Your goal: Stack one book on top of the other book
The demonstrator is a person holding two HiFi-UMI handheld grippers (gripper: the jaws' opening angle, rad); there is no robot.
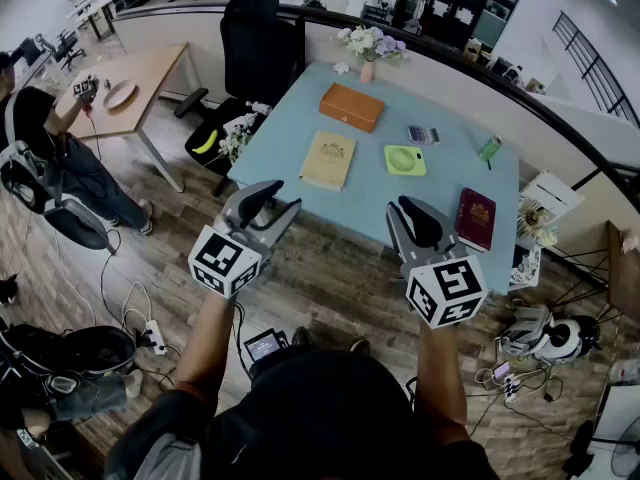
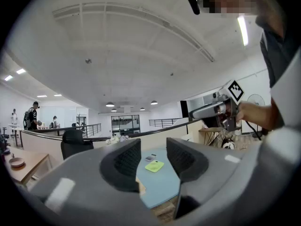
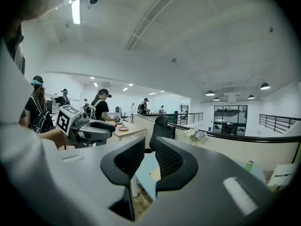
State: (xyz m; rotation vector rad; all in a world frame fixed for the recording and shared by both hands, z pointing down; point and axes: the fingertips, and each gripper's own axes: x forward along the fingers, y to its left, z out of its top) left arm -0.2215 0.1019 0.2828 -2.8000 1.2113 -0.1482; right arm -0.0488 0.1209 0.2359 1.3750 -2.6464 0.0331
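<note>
Two books lie apart on the light blue table: a tan book at the left and a dark red book near the front right edge. Both grippers hover over the floor in front of the table, short of its near edge. My left gripper is open and holds nothing; it points toward the tan book. My right gripper is just left of the red book, its jaws a little apart and empty. A sliver of the tan book shows between the jaws in the right gripper view.
On the table are an orange box, a green pad, a small calculator, a green marker and a vase of flowers. A black office chair stands at the table's left end. Cables and gear lie on the wooden floor.
</note>
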